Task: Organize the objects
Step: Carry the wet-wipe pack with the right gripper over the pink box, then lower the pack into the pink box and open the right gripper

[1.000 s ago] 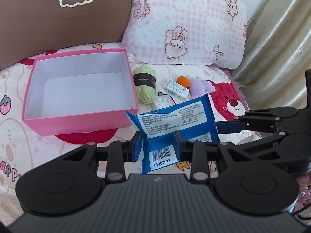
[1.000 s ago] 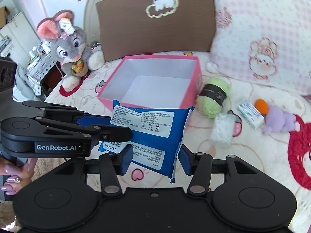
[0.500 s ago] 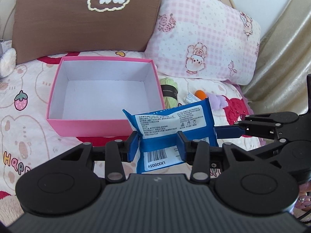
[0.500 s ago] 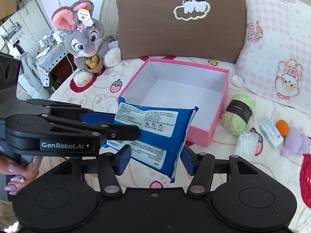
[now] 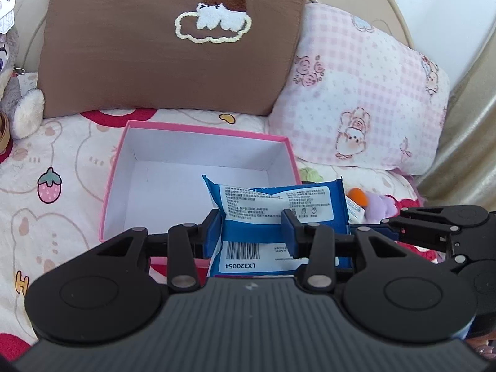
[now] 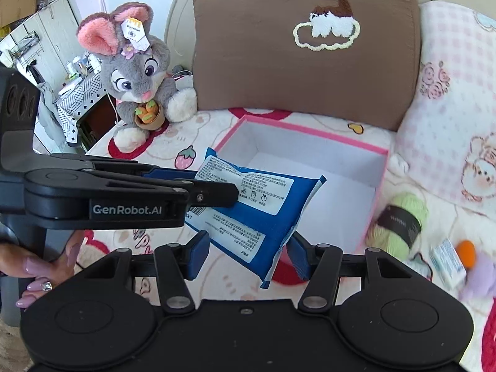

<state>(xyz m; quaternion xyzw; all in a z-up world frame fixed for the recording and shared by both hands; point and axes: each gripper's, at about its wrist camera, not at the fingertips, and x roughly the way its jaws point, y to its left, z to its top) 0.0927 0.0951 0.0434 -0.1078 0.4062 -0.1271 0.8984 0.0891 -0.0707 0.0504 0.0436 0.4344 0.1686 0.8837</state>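
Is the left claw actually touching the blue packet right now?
Touching. In the left wrist view the left claw has both blue pads pressed into the blue packet, pinching it at the waist over the pink box.

the blue packet (image 6: 257, 214) looks like glossy plastic film with a white paper-like label. the pink box (image 5: 198, 183) is matt cardboard, white inside. at 12 o'clock, the brown pillow (image 5: 167, 40) is crinkled matt cloth. the grey rabbit (image 6: 139, 77) is fluffy plush.
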